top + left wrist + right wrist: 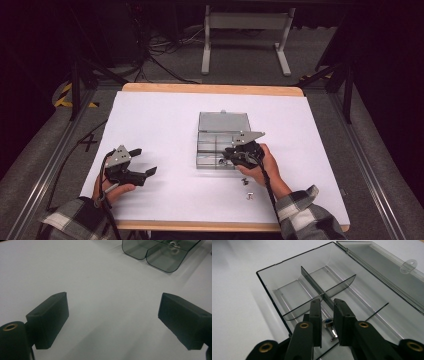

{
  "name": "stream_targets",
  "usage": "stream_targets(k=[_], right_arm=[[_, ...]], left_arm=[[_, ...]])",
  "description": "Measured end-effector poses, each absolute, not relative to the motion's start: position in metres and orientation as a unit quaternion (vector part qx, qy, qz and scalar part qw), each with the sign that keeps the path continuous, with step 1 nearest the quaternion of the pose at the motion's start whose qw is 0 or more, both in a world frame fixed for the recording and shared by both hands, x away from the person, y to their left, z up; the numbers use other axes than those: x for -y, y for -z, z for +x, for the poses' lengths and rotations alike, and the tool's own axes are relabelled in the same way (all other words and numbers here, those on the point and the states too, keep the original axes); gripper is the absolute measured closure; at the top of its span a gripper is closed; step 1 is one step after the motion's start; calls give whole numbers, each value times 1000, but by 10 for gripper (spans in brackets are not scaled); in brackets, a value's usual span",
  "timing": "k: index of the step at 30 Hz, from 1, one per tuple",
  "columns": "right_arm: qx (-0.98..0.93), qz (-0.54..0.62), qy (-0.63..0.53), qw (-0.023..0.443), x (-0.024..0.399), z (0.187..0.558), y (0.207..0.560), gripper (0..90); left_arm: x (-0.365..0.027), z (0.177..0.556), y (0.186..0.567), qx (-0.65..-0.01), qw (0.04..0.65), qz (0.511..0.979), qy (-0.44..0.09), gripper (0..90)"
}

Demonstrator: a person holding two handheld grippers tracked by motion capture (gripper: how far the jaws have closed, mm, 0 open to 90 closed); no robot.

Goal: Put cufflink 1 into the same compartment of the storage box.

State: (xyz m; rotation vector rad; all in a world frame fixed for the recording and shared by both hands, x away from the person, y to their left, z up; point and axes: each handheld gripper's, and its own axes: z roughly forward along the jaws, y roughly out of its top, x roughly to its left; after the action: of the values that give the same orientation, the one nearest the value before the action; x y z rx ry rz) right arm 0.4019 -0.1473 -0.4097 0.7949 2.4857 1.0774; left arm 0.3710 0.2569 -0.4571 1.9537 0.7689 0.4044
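My right claw (pixel 327 315) hangs over the near compartment of the clear plastic organiser box (pixel 220 141), jaws narrow with a slim gap. A small metal screw (pixel 330 326) lies on the box floor just beneath and between them; the pads don't look pressed on it, so I'd say it's sitting loose in the box, not held. Its round head points away from me, toward the divider (pixel 325 290), and its shank runs back toward the claw's base, so its long axis lies roughly along the jaws rather than across them. Two more screws (pixel 246 189) wait on the white desk (pixel 160 120) near my right hand, well clear of the box's front wall, so that arm is the nearer one for them. My left claw (pixel 135 162) rests wide open and empty over bare desk, left of the box.
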Motion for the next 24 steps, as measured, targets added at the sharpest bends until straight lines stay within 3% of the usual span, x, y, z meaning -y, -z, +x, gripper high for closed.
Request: stream_targets(k=[24], right_arm=[[-860, 257, -402, 182, 171, 373, 381, 706]], left_arm=[[-256, 372, 457, -314, 477, 804, -165, 102]])
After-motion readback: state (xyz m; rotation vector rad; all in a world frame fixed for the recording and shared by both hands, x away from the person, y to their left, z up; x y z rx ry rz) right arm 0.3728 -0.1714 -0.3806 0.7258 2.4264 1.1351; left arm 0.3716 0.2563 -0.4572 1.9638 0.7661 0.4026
